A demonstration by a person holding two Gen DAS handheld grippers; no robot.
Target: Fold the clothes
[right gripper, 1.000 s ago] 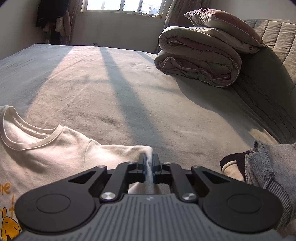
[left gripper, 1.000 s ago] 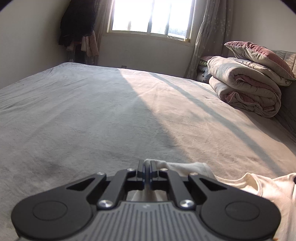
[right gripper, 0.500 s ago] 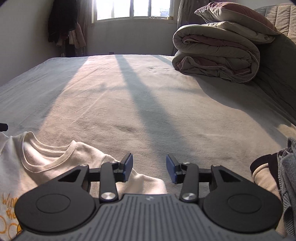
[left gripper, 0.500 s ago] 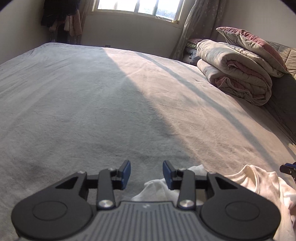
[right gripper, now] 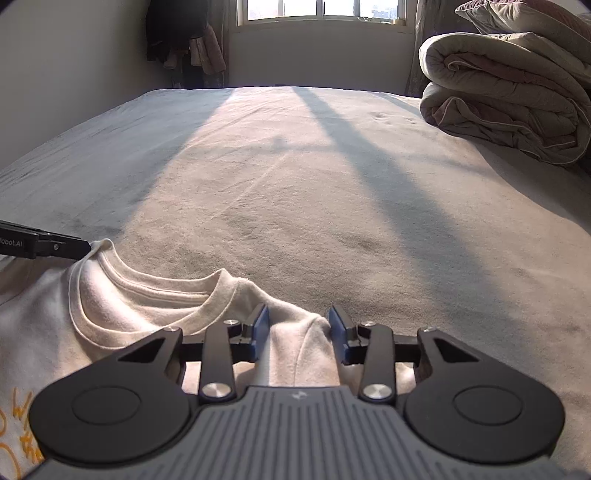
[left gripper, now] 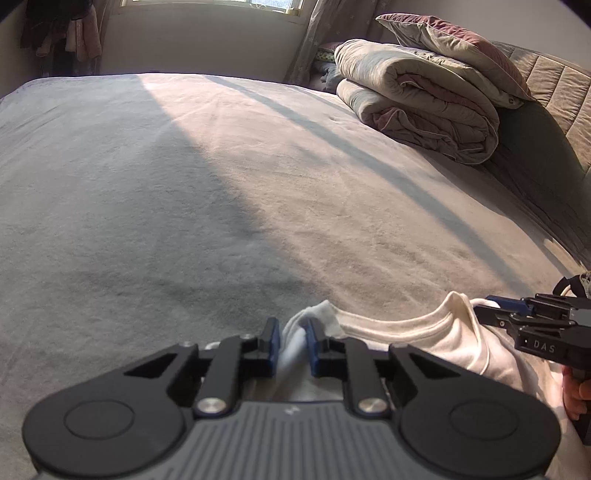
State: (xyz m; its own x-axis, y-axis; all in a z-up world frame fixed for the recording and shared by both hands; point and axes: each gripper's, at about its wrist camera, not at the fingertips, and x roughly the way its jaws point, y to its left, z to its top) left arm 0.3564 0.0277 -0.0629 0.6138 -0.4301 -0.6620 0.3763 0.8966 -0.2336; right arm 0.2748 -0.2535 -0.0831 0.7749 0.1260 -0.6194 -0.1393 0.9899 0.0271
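A cream T-shirt (left gripper: 443, 332) with an orange print lies on the grey bed (left gripper: 184, 184), its collar facing the window. My left gripper (left gripper: 293, 343) is shut on a bunch of shoulder fabric left of the collar. In the right wrist view the T-shirt (right gripper: 129, 306) fills the lower left. My right gripper (right gripper: 299, 332) straddles a ridge of shoulder cloth right of the collar. Its jaws are closing, with cloth between them but no firm pinch showing. Each gripper's tip shows at the edge of the other's view.
A folded duvet (left gripper: 417, 99) with a pillow (left gripper: 454, 40) on it lies at the far right by the padded headboard (left gripper: 554, 92). Clothes (right gripper: 173, 33) hang in the far left corner beside the window. A hand (left gripper: 576, 398) holds the right gripper's handle.
Both grippers let go of the shirt, opened and dropped lower and nearer the collar. The left has closed on shoulder fabric again. The right has narrowed around a cloth ridge.
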